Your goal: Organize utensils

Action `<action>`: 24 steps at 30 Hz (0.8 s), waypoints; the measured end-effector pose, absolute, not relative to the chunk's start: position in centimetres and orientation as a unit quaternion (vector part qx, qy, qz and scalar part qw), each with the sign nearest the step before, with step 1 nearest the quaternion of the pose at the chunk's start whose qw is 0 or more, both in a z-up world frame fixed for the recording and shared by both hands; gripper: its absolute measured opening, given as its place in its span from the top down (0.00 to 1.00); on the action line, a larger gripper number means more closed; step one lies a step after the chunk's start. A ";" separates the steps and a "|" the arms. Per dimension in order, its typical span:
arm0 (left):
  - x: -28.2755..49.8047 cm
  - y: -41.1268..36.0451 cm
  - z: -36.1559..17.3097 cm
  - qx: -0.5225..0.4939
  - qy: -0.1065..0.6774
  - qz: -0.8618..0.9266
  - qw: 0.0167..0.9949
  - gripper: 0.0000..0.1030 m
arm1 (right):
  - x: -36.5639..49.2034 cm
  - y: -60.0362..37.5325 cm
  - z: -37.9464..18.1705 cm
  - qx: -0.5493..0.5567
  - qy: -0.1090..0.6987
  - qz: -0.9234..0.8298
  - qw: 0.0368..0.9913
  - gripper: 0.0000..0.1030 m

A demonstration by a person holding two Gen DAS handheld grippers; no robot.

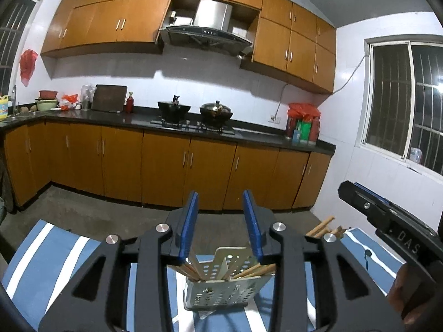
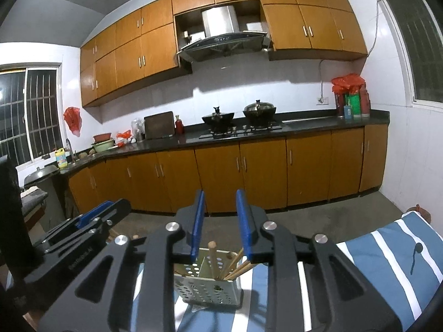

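A pale perforated utensil holder (image 1: 221,290) stands on the blue-and-white striped cloth (image 1: 55,254), with several wooden chopsticks (image 1: 252,271) leaning in it. My left gripper (image 1: 220,202) hovers just above and behind it, blue pads apart with nothing between them. Loose chopsticks (image 1: 322,225) lie further right on the table. In the right wrist view the same holder (image 2: 207,290) and its chopsticks (image 2: 212,257) sit below my right gripper (image 2: 220,202), which is also open and empty. Each gripper shows in the other's view: the right gripper (image 1: 357,193) and the left gripper (image 2: 108,209).
Across a bare concrete floor runs a long kitchen counter (image 1: 249,132) with orange cabinets below and above. On it stand two lidded woks (image 1: 216,112), a cutting board (image 1: 109,98), bowls and red bags. Barred windows (image 1: 409,96) flank the room. The table edge lies just beyond the holder.
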State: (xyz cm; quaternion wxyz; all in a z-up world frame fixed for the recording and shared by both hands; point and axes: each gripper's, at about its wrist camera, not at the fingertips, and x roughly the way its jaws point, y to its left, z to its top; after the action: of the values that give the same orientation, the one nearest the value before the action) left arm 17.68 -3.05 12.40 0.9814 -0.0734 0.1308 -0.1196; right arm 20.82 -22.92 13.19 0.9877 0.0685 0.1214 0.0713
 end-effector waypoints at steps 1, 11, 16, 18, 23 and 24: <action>17.5 -2.8 12.6 -0.076 0.129 -0.120 0.982 0.66 | 20.5 -23.1 13.3 0.070 0.119 0.070 0.988 0.73; 13.3 -0.5 13.8 -0.064 0.101 -0.089 0.989 0.22 | 14.4 -23.5 13.7 0.041 0.067 0.044 0.996 0.06; 9.7 1.0 12.6 -0.040 0.088 -0.061 0.993 0.02 | 10.4 -22.7 11.8 -0.002 0.050 -0.003 0.999 0.04; 8.3 1.3 11.5 -0.026 0.096 -0.053 0.994 0.02 | 9.6 -22.4 10.8 -0.010 0.054 -0.015 0.998 0.04; 5.7 1.2 8.7 -0.001 0.116 -0.044 0.992 0.02 | 7.2 -22.4 7.3 0.010 0.068 -0.022 0.997 0.04; 5.3 1.2 8.1 0.001 0.120 -0.040 0.992 0.02 | 6.7 -22.4 6.6 0.012 0.077 -0.019 0.997 0.04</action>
State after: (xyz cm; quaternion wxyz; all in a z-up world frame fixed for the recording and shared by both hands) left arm 5.30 1.23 8.15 0.9920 0.0013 0.1198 -0.0397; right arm 6.72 -22.36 6.63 0.9968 0.0124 0.0767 -0.0185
